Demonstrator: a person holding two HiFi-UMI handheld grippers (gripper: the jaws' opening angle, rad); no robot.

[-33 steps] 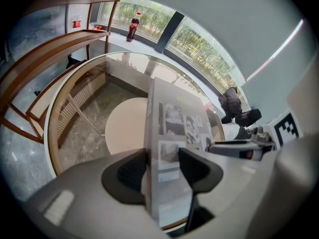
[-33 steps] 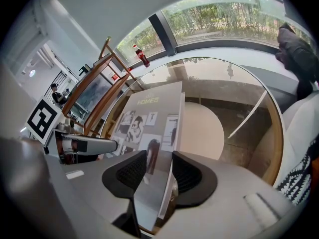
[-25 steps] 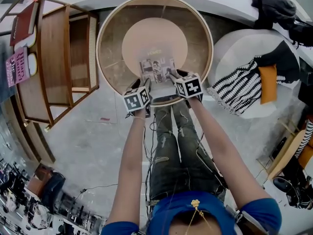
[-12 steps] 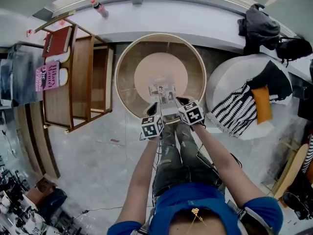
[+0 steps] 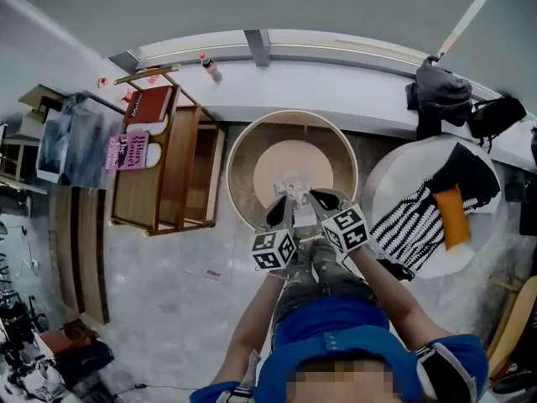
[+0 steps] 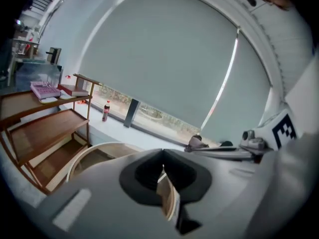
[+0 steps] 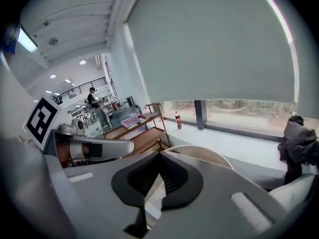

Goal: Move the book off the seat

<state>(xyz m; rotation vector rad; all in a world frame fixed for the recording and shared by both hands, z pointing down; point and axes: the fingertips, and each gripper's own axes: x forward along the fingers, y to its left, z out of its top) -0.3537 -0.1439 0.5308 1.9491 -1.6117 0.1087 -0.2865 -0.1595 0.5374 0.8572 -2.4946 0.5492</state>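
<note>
While the left gripper point(image 5: 279, 211) and right gripper point(image 5: 322, 201) pinch the book point(image 5: 295, 198) above the seat point(image 5: 289, 159) (front edge), thin grips could let it slip free.

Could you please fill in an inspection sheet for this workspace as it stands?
Surface: round seat with a wooden rim, on a grey floor.
Job's things: book held up off the seat.
Clutter: bottle on the window ledge; other books on the wooden shelf; striped throw on the white pouf.
Grippers: left gripper and right gripper both shut on the book's edges.
Cables: nothing seen.
Surroundings: big window, blind down; bags on the ledge.
</note>
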